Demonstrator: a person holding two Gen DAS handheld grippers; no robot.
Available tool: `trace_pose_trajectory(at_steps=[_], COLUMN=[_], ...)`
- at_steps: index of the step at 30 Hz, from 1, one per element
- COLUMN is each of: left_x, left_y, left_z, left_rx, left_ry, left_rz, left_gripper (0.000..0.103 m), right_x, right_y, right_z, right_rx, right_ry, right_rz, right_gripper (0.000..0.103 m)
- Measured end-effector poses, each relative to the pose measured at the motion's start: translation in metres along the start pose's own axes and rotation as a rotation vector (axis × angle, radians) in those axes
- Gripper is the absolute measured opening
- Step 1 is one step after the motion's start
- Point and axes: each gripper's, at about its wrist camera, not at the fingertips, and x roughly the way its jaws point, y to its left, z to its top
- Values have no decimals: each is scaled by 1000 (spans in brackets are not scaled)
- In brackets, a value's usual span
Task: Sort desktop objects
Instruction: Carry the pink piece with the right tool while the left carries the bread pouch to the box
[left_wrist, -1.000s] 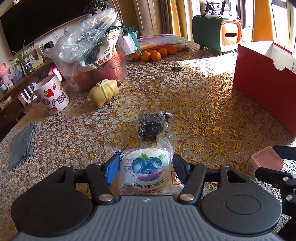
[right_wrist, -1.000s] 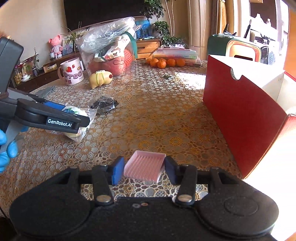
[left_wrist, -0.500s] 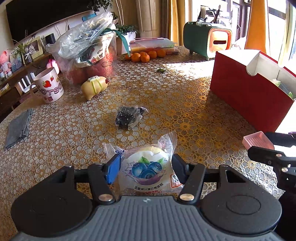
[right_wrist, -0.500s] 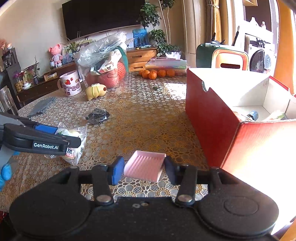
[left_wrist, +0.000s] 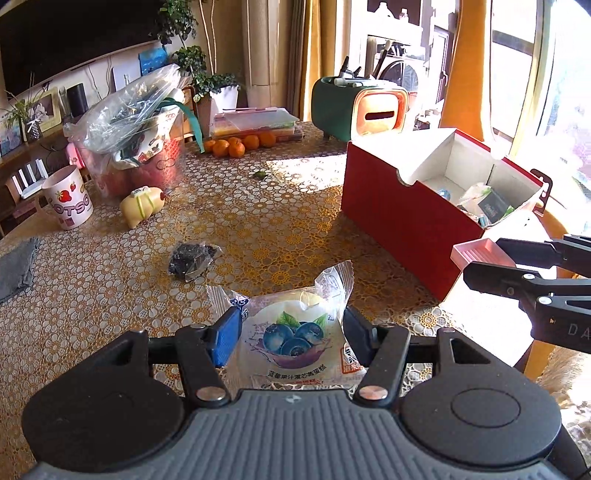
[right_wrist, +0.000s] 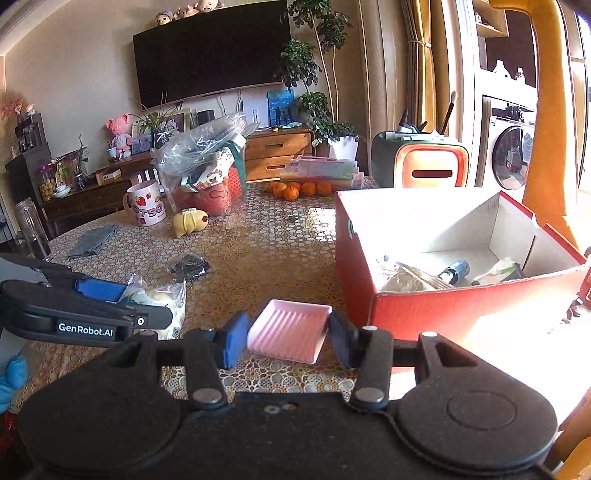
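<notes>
My left gripper (left_wrist: 288, 338) is shut on a clear-wrapped blueberry cake packet (left_wrist: 295, 339) and holds it above the table; it also shows in the right wrist view (right_wrist: 159, 299). My right gripper (right_wrist: 286, 336) is shut on a pink ribbed soap tray (right_wrist: 288, 330), held in the air near the front corner of the open red box (right_wrist: 424, 310). The tray shows in the left wrist view (left_wrist: 480, 254) beside the box (left_wrist: 406, 218). The box holds several items. A dark wrapped packet (left_wrist: 190, 258) lies on the table.
On the patterned tablecloth (left_wrist: 258, 229) stand a strawberry mug (left_wrist: 68, 197), a yellow pig toy (left_wrist: 142, 206), a big plastic bag of goods (left_wrist: 133, 136), oranges (left_wrist: 240, 144), a green and orange tissue holder (left_wrist: 362, 107) and a grey cloth (left_wrist: 14, 269).
Both grippers have risen with their loads and swung right toward the red box, whose open inside now shows. Both stay shut.
</notes>
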Motion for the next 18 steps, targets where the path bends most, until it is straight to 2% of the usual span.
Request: trace_pose_trajectory(at_steps=[9, 18], left_x=[-12, -8], left_y=[-39, -82], left_z=[27, 56], left_rx=[40, 106], left_ry=[-36, -72], left_rz=[-66, -123], left_gripper=[60, 60], right_x=[-25, -32], right_y=[-35, -77], right_z=[16, 24], right_rx=[9, 14], right_ry=[-52, -81], right_rz=[-39, -107], right_gripper=[47, 47])
